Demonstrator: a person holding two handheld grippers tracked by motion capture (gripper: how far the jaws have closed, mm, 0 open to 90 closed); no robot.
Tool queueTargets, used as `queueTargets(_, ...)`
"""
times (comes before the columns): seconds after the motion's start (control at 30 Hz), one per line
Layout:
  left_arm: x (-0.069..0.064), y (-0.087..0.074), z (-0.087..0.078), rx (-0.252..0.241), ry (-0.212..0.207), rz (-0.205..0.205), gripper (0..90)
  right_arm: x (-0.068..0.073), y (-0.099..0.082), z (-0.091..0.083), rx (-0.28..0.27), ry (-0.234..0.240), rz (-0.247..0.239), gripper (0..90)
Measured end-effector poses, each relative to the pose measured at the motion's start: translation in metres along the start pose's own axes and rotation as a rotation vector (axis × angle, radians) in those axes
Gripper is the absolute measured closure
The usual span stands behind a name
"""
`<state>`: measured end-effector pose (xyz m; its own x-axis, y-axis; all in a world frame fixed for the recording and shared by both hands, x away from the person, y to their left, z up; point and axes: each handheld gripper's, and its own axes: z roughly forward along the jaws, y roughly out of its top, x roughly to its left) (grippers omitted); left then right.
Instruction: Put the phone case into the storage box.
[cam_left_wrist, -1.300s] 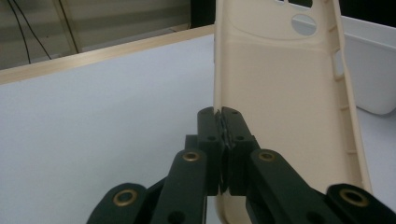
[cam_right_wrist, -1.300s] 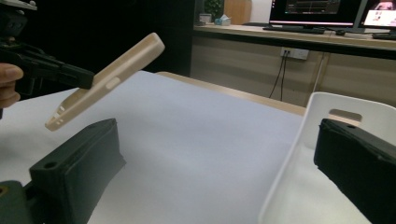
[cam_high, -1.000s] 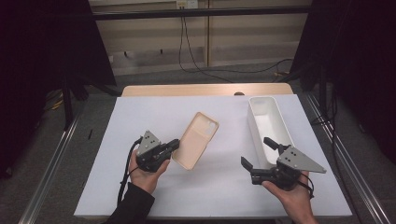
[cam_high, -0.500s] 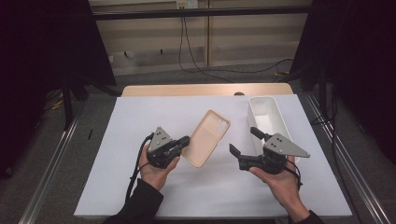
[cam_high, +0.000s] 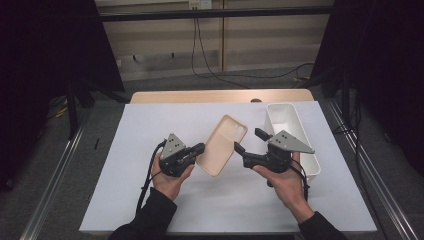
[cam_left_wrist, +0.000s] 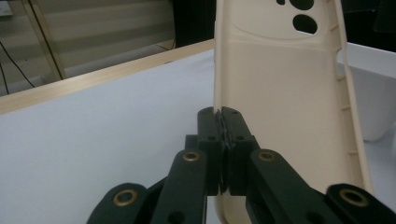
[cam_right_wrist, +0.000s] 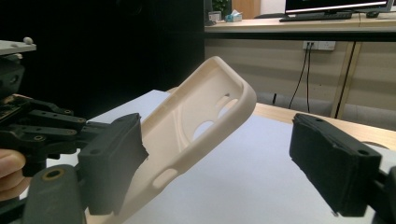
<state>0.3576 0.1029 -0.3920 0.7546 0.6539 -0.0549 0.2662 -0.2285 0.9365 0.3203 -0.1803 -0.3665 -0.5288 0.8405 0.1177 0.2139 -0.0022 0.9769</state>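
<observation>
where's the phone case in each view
high view: phone case at centre, off the table, between both tools.
left gripper view: upright at right of centre, edge pinched by the left tool.
right gripper view: tilted, left of centre.
shared landmark: its camera cutouts.

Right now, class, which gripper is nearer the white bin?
The right gripper: it hovers just beside the bin, jaws open toward the phone case. The left gripper grips the case's far edge, farther off.

There are two hand-held grippers, a left gripper (cam_high: 199, 148) and a right gripper (cam_high: 248, 140), one beige phone case (cam_high: 222, 145), one white bin (cam_high: 300, 131) and one white table (cam_high: 125, 175).
</observation>
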Motion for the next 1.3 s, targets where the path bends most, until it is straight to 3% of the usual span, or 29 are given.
queueTargets(0.17, -0.005, -0.001, -0.007, -0.007, 0.017, 0.014, 87.9, 0.003, -0.002, 0.007, 0.005, -0.021, 0.032, 18.7)
queueTargets(0.53, -0.004, 0.000, -0.008, -0.014, 0.046, 0.009, 87.9, -0.005, -0.001, 0.014, -0.009, 0.000, 0.153, 42.6)
queueTargets(0.77, -0.003, -0.001, -0.008, -0.014, 0.056, 0.016, 87.9, -0.006, -0.002, 0.017, -0.005, 0.010, 0.243, 52.0)
queueTargets(1.0, 0.000, -0.002, -0.007, -0.011, 0.066, 0.019, 87.9, -0.004, -0.006, 0.025, 0.003, 0.021, 0.282, 65.0)
queueTargets(1.3, 0.000, -0.003, -0.005, 0.002, 0.069, 0.025, 87.8, -0.003, -0.011, 0.031, 0.005, 0.010, 0.315, 71.2)
